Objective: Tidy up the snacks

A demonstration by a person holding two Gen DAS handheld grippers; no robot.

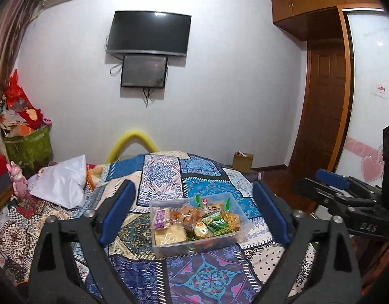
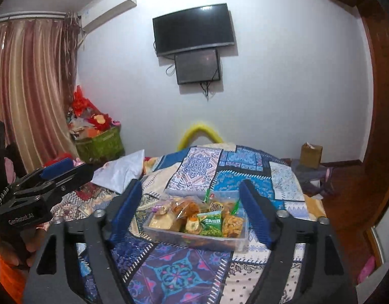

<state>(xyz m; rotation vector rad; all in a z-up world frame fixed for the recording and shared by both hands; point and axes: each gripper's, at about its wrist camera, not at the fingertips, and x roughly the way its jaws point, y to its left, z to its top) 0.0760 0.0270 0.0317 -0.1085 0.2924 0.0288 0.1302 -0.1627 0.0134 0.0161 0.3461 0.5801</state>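
I see left gripper (image 1: 194,215) and right gripper (image 2: 191,215) both spread wide, nothing held; snack box (image 1: 235,236) sits lower centre on the quilt (image 1: 169,177), packets inside

Much at the edges and in the box cannot be read

The snack packets (image 1: 194,217) overlap in the clear box (image 2: 194,240), their print too small to read; the lower ones are hidden. The right gripper (image 1: 331,179) is cut by the frame edge, and the cardboard box (image 2: 311,155) perhaps stands open.
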